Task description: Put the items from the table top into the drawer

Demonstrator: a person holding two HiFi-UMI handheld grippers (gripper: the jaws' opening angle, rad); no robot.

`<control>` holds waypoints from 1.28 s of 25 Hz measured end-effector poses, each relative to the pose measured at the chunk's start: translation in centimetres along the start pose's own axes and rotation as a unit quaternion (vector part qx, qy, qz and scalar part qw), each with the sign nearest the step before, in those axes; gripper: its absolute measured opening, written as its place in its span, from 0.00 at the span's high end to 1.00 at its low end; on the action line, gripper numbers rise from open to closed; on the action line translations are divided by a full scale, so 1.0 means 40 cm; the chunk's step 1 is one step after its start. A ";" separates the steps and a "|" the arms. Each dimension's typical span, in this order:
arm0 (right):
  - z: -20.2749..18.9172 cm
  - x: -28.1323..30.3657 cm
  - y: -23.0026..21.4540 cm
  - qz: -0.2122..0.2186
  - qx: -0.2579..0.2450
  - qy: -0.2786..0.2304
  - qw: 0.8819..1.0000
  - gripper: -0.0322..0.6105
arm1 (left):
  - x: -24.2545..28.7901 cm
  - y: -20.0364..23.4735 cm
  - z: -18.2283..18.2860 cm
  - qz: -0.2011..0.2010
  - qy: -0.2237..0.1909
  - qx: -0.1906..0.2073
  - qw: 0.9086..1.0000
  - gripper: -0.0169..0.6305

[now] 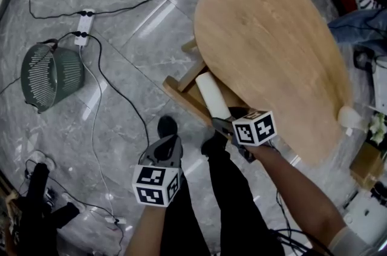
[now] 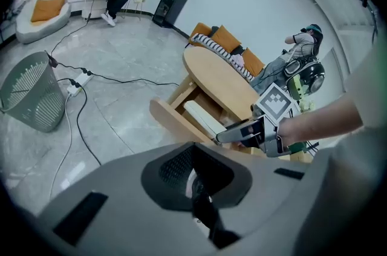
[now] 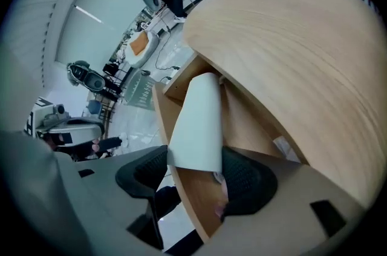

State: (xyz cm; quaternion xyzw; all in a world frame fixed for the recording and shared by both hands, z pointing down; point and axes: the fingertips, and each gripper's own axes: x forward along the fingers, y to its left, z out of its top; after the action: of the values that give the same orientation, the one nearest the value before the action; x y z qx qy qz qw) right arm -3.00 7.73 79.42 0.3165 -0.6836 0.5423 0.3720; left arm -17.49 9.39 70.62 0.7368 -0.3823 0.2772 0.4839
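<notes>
Right gripper (image 3: pixel 195 181) jaws, spread wide, clasp the near end of a white roll (image 3: pixel 196 121) slanting into the open drawer (image 3: pixel 193 206) beneath the table top (image 3: pixel 290 49) edge; the left gripper (image 2: pixel 196 188), jaws closed and empty, hovers over open floor (image 1: pixel 121 37).

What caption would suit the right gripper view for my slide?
Right claw holds a white roll at the open drawer beneath the wooden table.
</notes>
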 end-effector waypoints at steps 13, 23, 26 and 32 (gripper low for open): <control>0.012 0.008 -0.025 -0.027 0.013 -0.030 0.999 0.48 | 0.014 0.004 -0.062 -0.005 0.021 -0.007 1.000 0.97; 0.005 -0.065 0.027 -0.015 0.017 -0.051 0.998 0.48 | 0.000 -0.029 -0.020 -0.009 0.016 0.010 1.000 0.97; -0.005 -0.106 0.074 0.017 0.021 -0.063 0.998 0.48 | -0.017 -0.046 -0.003 -0.010 0.015 0.019 1.000 0.97; 0.011 -0.235 0.143 0.058 0.038 -0.125 0.990 0.62 | -0.078 -0.106 0.064 -0.020 0.004 0.054 0.998 0.97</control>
State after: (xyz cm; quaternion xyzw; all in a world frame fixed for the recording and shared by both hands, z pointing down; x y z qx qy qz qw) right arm -2.94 8.77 68.47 0.3554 -0.7211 0.5446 0.2392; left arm -15.58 8.96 65.08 0.7684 -0.3498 0.2909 0.4501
